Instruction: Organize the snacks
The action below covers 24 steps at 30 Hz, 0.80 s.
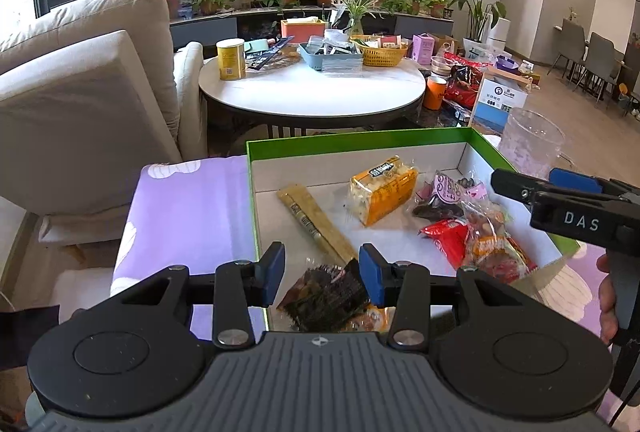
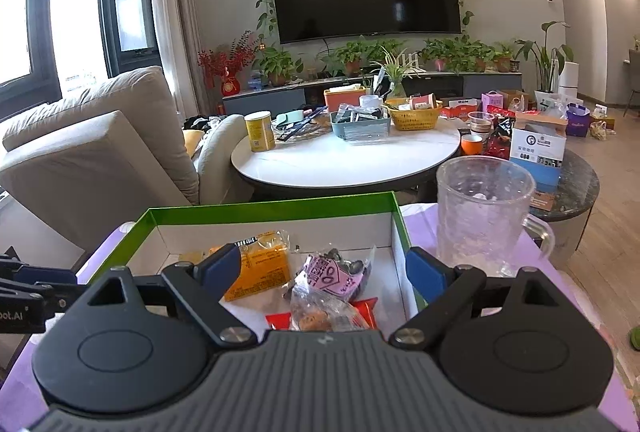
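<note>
The green-rimmed box (image 1: 360, 141) sits on a purple-covered tabletop (image 1: 192, 200) and contains the snacks. The left tongs (image 1: 322, 274) are open over the box's near edge; a dark snack packet (image 1: 328, 296) lies between the blue pads without contact. Farther inside lie a long tan stick packet (image 1: 316, 222), an orange packet (image 1: 382, 190), a pink-labelled bag (image 1: 448, 192) and a red packet (image 1: 446, 238). The right tongs (image 2: 324, 268) are open and empty above the box's right portion. A clear plastic mug (image 2: 484, 216) stands just beside the box.
</note>
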{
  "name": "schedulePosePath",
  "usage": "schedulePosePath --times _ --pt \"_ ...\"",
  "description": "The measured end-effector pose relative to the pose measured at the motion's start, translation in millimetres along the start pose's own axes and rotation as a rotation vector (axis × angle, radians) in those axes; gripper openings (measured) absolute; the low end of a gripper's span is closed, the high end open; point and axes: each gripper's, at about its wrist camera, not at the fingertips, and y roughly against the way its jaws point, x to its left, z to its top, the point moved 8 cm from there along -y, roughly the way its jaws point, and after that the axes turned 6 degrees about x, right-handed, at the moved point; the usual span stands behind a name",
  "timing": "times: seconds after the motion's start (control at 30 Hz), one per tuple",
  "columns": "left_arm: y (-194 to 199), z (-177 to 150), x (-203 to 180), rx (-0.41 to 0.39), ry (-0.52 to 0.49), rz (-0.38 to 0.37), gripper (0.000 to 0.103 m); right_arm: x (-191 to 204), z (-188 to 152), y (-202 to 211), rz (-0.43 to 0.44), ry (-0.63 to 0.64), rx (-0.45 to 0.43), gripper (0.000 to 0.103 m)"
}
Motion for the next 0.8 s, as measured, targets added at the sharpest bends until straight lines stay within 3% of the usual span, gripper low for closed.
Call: schedulePosePath --times 0.33,0.4,0.47,0.67,0.8 --pt "30 -58 -9 0.055 -0.067 -0.074 0.040 -16 -18 31 -0.020 -0.015 0.020 0.059" --pt "35 -71 -18 0.074 -0.117 -0.107 0.048 -19 -26 37 -0.023 -0.018 0.034 0.059" --pt "36 -81 -27 0.085 -0.156 -0.118 0.050 -22 -34 41 -0.029 -0.023 0.050 0.059" --pt "30 -95 -35 0.105 -0.231 -0.081 0.050 -26 -54 56 -0.027 -0.031 0.090 0.059" --pt "25 -98 -35 0.119 -0.253 -0.083 0.050 -24 -74 67 0.022 -0.043 0.140 0.059"
